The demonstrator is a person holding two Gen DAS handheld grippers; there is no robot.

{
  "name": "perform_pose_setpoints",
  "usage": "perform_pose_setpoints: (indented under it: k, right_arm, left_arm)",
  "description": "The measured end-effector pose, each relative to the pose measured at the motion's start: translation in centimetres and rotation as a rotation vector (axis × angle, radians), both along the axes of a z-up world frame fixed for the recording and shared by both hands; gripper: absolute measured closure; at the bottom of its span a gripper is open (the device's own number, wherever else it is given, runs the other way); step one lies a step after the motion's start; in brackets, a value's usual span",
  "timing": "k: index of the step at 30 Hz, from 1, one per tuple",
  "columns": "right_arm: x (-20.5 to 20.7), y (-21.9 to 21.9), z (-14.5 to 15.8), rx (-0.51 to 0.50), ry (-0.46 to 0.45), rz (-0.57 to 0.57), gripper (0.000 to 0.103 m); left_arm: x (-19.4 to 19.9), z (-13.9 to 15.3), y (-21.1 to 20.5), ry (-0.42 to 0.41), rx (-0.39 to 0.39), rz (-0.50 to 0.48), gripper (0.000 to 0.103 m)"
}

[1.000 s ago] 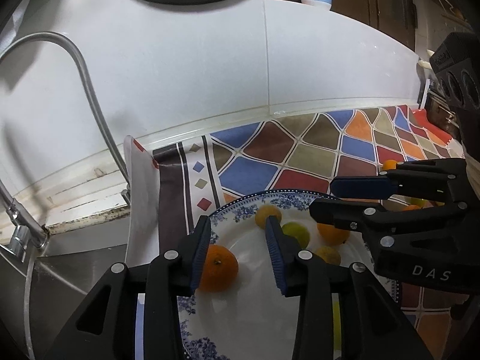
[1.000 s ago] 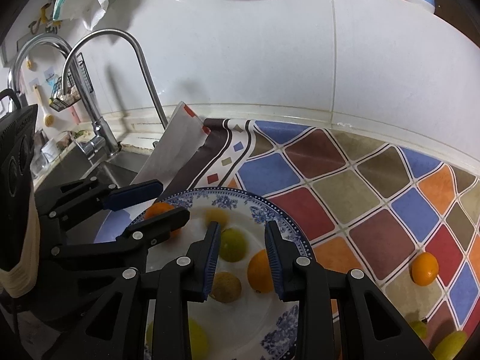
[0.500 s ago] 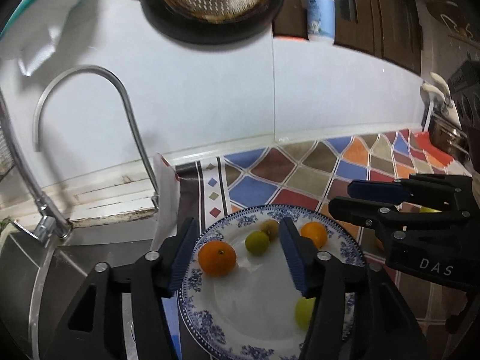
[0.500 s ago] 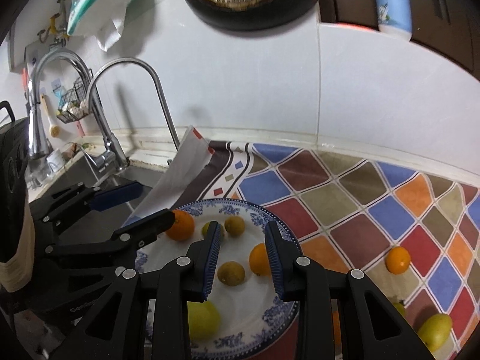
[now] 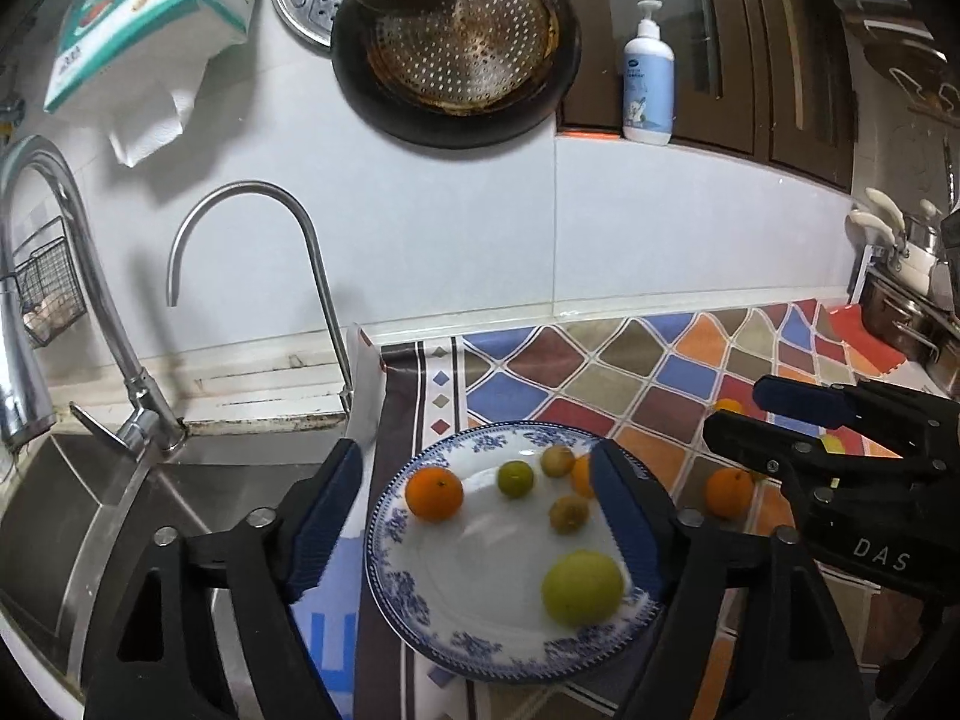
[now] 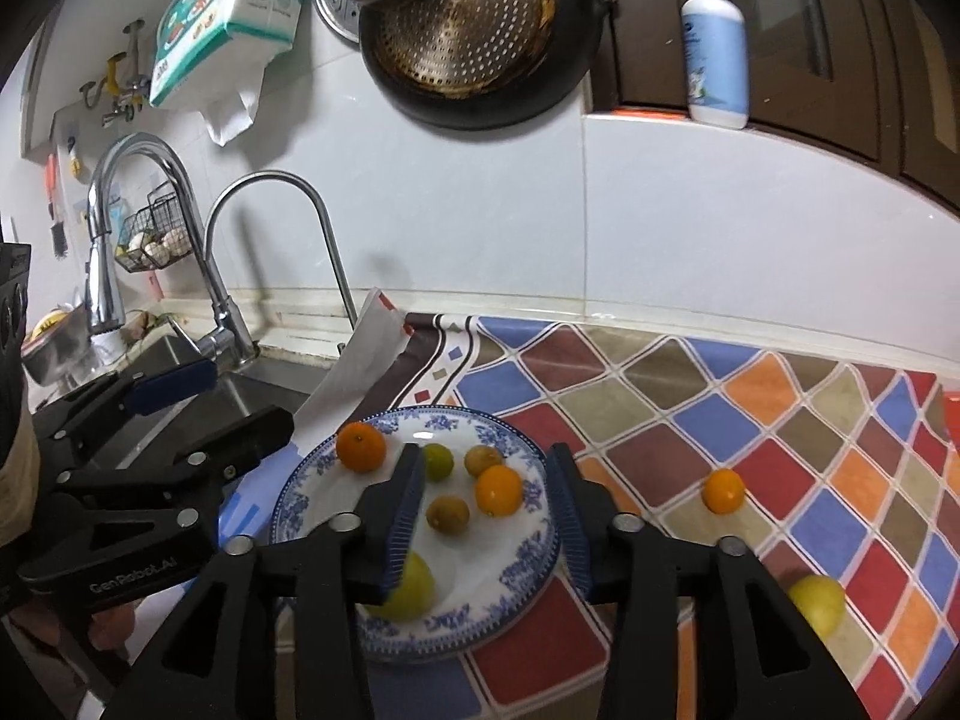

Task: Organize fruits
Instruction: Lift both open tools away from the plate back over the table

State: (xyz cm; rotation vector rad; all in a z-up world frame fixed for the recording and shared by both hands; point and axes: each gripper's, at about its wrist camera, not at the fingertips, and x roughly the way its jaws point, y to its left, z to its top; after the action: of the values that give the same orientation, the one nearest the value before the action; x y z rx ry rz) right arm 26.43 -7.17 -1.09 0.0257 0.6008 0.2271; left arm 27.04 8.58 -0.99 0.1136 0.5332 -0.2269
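A blue-and-white plate [image 5: 384, 558] [image 6: 528, 564] sits on the patterned mat and holds several fruits: an orange [image 5: 434, 493] [image 6: 360, 447] at its left, a small green fruit [image 5: 515, 479] [image 6: 438, 461], a second orange [image 6: 498, 490], brownish small fruits [image 5: 569, 513] [image 6: 447, 514] and a large yellow-green one [image 5: 582, 587] [image 6: 408, 591]. My left gripper [image 5: 474, 525] is open and empty above the plate. My right gripper [image 6: 485, 516] is open and empty above the plate's right half. An orange [image 6: 723, 491] [image 5: 728, 492] and a yellow-green fruit [image 6: 817, 603] lie on the mat at the right.
A steel sink [image 5: 78, 516] with two faucets [image 5: 258, 252] lies left of the plate. A colourful patterned mat [image 6: 720, 420] covers the counter. Pans [image 5: 450, 42], a tissue pack [image 5: 150, 18] and a soap bottle [image 5: 647, 84] are up on the wall. Pots [image 5: 906, 312] stand at far right.
Both grippers have pulled back and up from the plate, so the whole plate and wall show. The left gripper's jaws have opened wider. The orange stays on the plate.
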Motion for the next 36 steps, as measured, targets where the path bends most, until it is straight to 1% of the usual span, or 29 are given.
perform_pose_setpoints:
  k: [1, 3, 5, 7, 9, 17, 27, 36]
  right_arm:
    - [-0.6, -0.2, 0.2, 0.003, -0.007, -0.005, 0.052]
    - [-1.6, -0.7, 0.7, 0.007, -0.019, -0.010, 0.050]
    - [-2.7, -1.2, 1.0, 0.013, -0.030, -0.021, 0.043]
    - [-3.8, -1.8, 1.3, 0.015, -0.041, -0.038, 0.041]
    - [-4.7, -2.2, 1.5, 0.003, -0.050, -0.051, 0.039]
    - [-7.4, -5.0, 2.1, -0.007, -0.062, -0.090, 0.039]
    - [-10.1, -8.9, 2.4, -0.025, -0.073, -0.125, 0.039]
    - [-10.9, -12.1, 1.8, -0.034, -0.055, -0.144, 0.039]
  left_arm:
    - [-0.5, 0.1, -0.2, -0.008, 0.001, 0.002, 0.019]
    - [-1.8, 0.5, -0.6, -0.029, 0.002, -0.001, 0.015]
    - [-2.7, 0.8, -1.0, -0.043, 0.002, -0.004, 0.014]
    - [-3.6, 1.1, -1.3, -0.056, -0.001, -0.002, 0.013]
    - [-4.4, 1.3, -1.8, -0.059, -0.010, -0.002, 0.009]
    - [-6.5, 1.7, -4.6, -0.065, -0.017, -0.025, 0.009]
    - [-8.8, 2.1, -8.4, -0.097, -0.012, -0.048, 0.008]
    - [-9.2, 1.4, -11.5, -0.073, 0.003, -0.056, 0.008]
